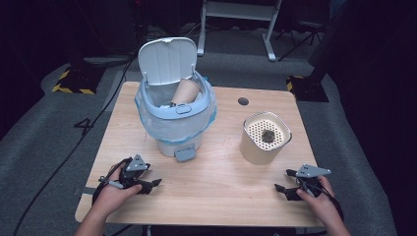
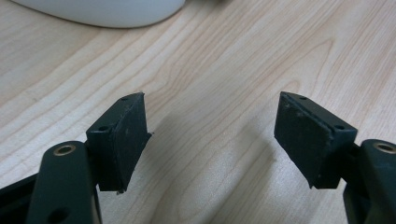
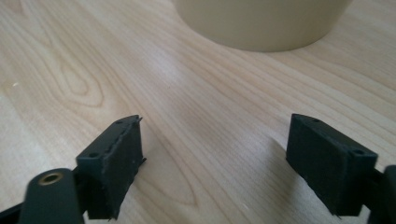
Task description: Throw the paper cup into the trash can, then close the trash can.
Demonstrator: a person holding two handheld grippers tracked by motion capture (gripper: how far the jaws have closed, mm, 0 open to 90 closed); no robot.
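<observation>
A white pedal bin (image 1: pixel 174 110) with a pale blue liner stands at the table's back left, lid up, with a brown paper cup (image 1: pixel 185 91) leaning inside. A beige container (image 1: pixel 264 137) with a perforated top and a dark lump (image 1: pixel 268 135) on it stands at the right. My left gripper (image 1: pixel 150 177) rests near the front left edge, open and empty; its pads (image 2: pixel 126 135) hover over bare wood. My right gripper (image 1: pixel 285 181) sits at the front right, open and empty, facing the beige container's base (image 3: pixel 261 23).
The wooden table (image 1: pixel 216 187) has a round cable hole (image 1: pixel 243 101) at the back. The bin's foot pedal (image 1: pixel 185 154) juts toward me. Grey floor, cables and a stand's legs (image 1: pixel 236 29) lie beyond the table.
</observation>
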